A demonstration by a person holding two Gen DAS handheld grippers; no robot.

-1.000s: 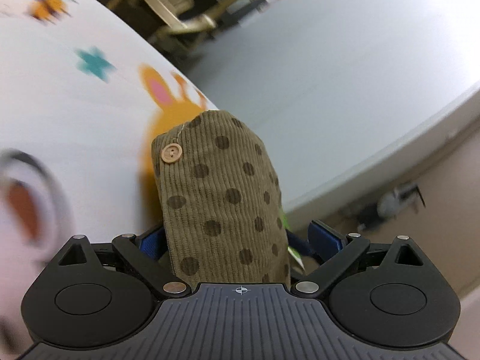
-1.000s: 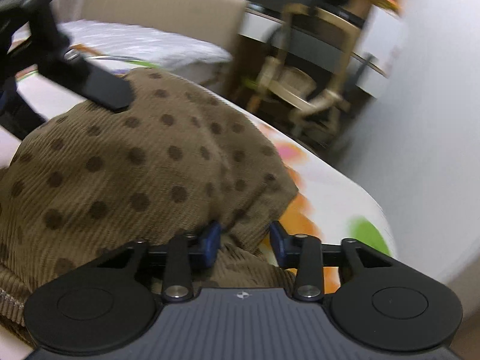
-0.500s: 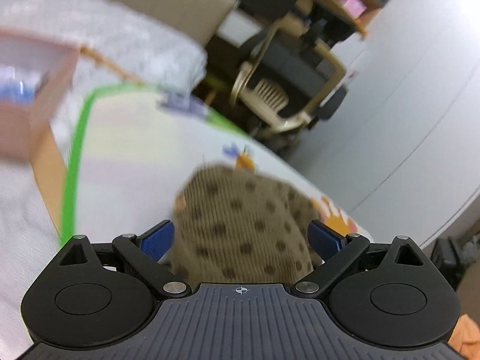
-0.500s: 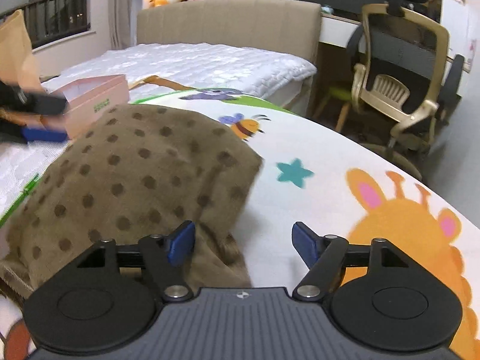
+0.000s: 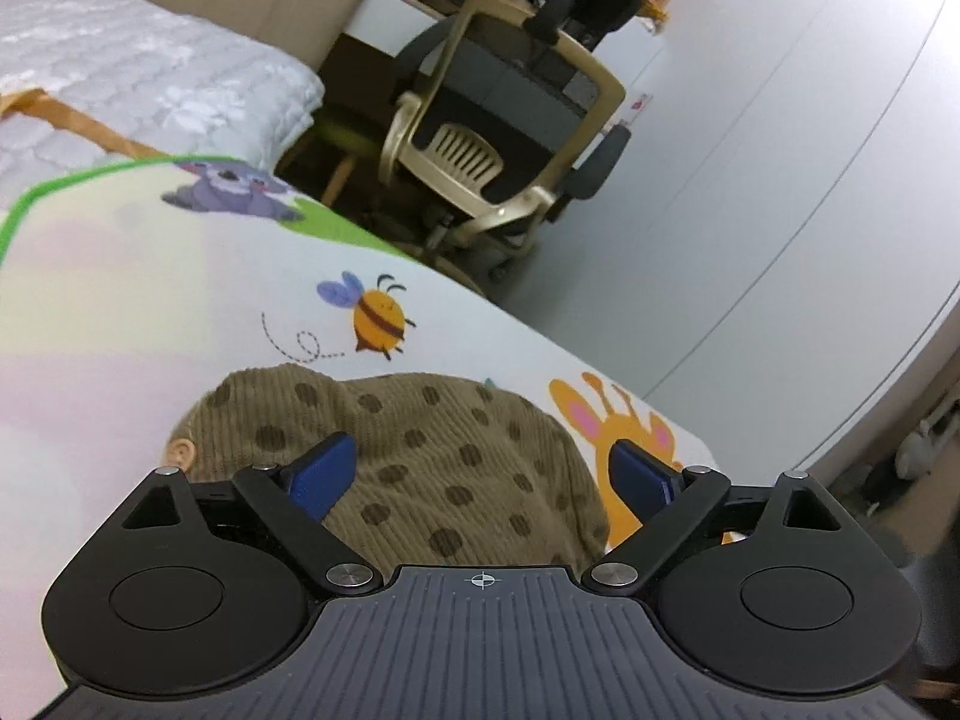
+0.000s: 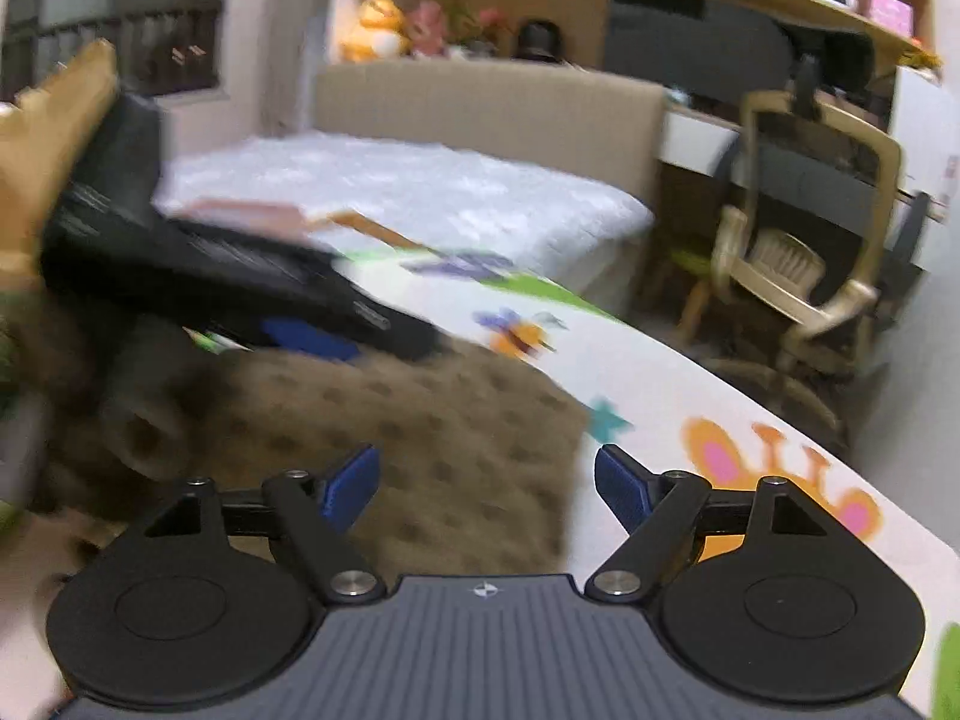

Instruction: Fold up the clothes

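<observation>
On the animal-print mat (image 5: 150,312), the dotted corduroy garment (image 5: 420,456) lies bunched between both spread, empty hand-held grippers (image 5: 483,471) (image 6: 486,480); a careless regrasp could undo its fold.

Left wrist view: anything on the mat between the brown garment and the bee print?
Nothing. In the left wrist view, only bare mat separates the brown dotted garment from the bee print.

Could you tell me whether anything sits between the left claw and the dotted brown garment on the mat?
Nothing visible does. The left claw hangs open right over the brown dotted garment, which lies on the cartoon mat. The right claw is open too, at the garment's edge, not in between.
</observation>
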